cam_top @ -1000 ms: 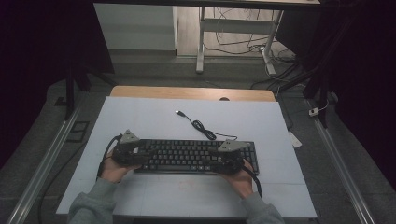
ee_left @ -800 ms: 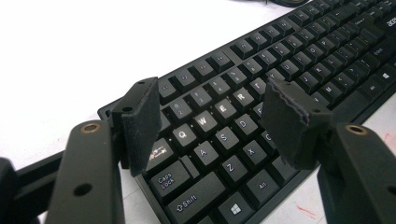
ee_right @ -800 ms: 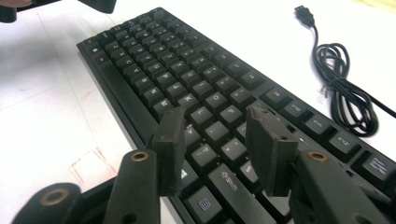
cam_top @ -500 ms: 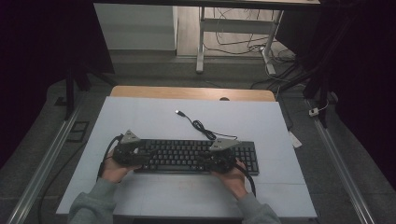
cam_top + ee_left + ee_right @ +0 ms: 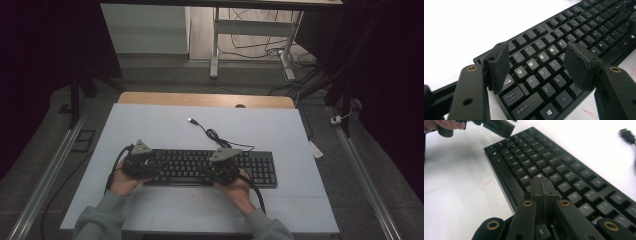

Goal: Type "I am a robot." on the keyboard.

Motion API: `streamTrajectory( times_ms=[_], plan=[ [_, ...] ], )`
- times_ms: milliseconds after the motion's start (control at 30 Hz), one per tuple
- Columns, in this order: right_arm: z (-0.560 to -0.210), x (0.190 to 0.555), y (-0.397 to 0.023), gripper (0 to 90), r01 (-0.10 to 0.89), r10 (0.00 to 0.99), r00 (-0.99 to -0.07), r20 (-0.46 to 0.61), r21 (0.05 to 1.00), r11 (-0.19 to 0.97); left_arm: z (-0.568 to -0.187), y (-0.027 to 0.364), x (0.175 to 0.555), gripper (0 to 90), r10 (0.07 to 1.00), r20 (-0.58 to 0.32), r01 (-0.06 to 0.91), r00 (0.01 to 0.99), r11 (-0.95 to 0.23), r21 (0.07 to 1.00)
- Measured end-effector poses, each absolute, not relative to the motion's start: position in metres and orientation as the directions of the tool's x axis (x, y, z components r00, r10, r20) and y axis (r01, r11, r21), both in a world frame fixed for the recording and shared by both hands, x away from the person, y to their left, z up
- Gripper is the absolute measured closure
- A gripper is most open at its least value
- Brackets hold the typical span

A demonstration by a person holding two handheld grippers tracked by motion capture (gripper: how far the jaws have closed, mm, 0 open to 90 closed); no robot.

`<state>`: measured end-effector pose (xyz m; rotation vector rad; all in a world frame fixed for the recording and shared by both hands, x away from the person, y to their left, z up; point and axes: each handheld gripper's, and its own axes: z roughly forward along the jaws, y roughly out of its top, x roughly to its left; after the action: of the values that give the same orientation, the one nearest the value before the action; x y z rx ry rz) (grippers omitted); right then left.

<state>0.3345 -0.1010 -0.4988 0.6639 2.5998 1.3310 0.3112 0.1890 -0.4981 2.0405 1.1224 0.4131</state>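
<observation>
**Two grippers over one black keyboard**

Two grey sleeves come in at the near edge of the white table (image 5: 150, 125) in the high view, each hand carrying a gripper. Just beyond them lies the black keyboard (image 5: 210, 167), lengthwise across the near half of the table, flat on its surface.

The left gripper (image 5: 537, 63) sits over the keyboard's left end. Its jaws stand wide apart with nothing between the pads (image 5: 499, 65); past them, in the left gripper view, the Q, W, A and Z keys show, with Caps Lock and Shift nearer the camera.

The right gripper (image 5: 543, 186) is over the middle of the keyboard, left of the number pad. Its jaws have just been closing and now meet pad against pad, with nothing between them. Their joined tip points down at a key in the lower rows; whether it touches the key I cannot tell. The left gripper shows in the far corner of that view.

Farther back, the keyboard's cable (image 5: 215, 136) runs in loops from its rear edge to a USB plug (image 5: 191, 120) lying loose on the table. Beyond the white top is a wooden edge (image 5: 200, 99), then the floor with table legs and wires.
</observation>
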Motion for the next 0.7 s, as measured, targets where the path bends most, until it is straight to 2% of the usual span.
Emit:
streamTrajectory(
  times_ms=[700],
  plan=[
    [-0.512, 0.341, -0.085, 89.5, 0.345, 0.472, -0.88, 0.057, 0.758, 0.553, -0.499, 0.187, 0.311, 36.8, 0.82, -0.063, 0.576, 0.569, -0.343, 0.742]
  ],
)
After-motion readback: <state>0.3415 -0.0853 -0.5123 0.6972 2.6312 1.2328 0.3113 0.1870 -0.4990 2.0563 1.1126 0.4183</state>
